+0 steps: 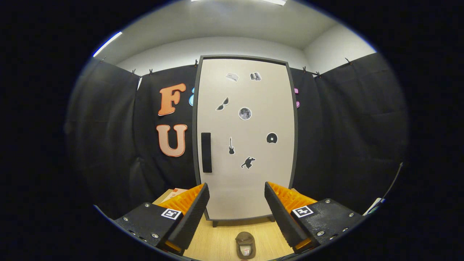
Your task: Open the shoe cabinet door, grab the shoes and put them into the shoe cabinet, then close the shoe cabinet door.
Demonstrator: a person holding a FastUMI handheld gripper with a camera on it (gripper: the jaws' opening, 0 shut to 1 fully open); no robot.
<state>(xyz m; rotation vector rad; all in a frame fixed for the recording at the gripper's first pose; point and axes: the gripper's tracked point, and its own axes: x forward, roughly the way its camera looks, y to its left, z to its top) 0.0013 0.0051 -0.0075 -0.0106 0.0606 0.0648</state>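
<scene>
The shoe cabinet (250, 170) stands upright beyond my fingers, its pale door shut inside a dark frame. A black vertical handle (206, 152) sits at the door's left edge, and several small dark stickers dot the door. A brown shoe (245, 245) lies on the wooden floor between my fingers, near me, toe toward the cabinet. My gripper (236, 203) is open, its two fingers spread wide with nothing between them, well short of the door.
Black cloth walls close in on both sides of the cabinet. The wooden floor (217, 243) runs from the cabinet's short feet back to me. A pale flat object (173, 194) lies on the floor behind the left finger.
</scene>
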